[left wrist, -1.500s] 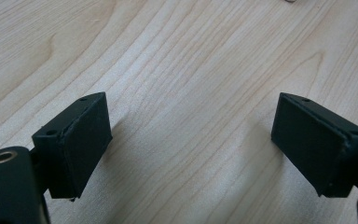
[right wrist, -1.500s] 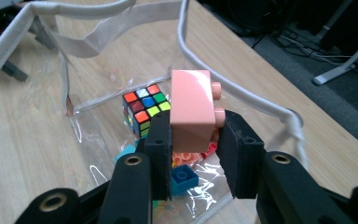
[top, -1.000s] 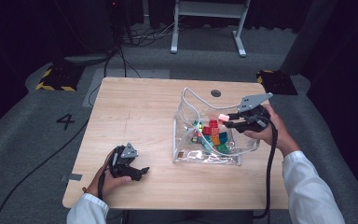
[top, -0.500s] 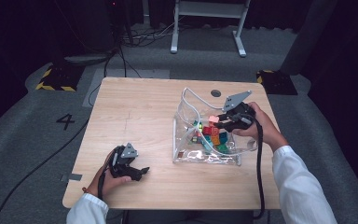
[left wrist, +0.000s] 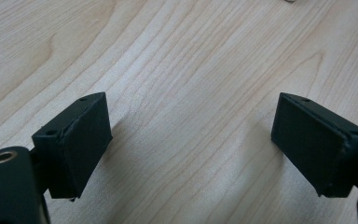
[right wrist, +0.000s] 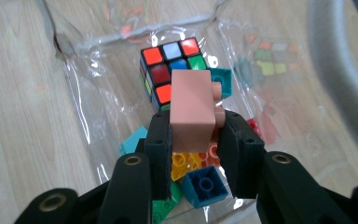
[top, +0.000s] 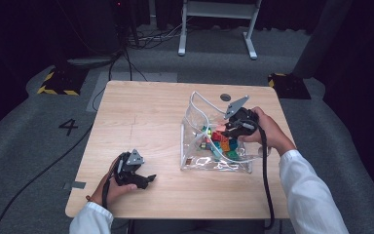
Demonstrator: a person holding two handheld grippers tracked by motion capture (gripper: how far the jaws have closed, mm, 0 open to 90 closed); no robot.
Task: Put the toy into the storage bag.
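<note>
Half the pink brick (right wrist: 193,103) hides between gripping right jaws; left jaws gape.

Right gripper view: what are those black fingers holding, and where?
A pink toy brick, pinched by its two sides at the lower end, over the clear bag.

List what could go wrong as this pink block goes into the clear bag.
1. The right hand-held gripper clamps only the lower end of the pink plastic building block, so the block may pivot or slip out early.
2. The clear plastic bag's thin wall stands unsupported while the left hand-held gripper rests open on the wooden table, so a nudge might fold it shut.
3. Dropped, the block may bounce off the multicoloured puzzle cube.
</note>
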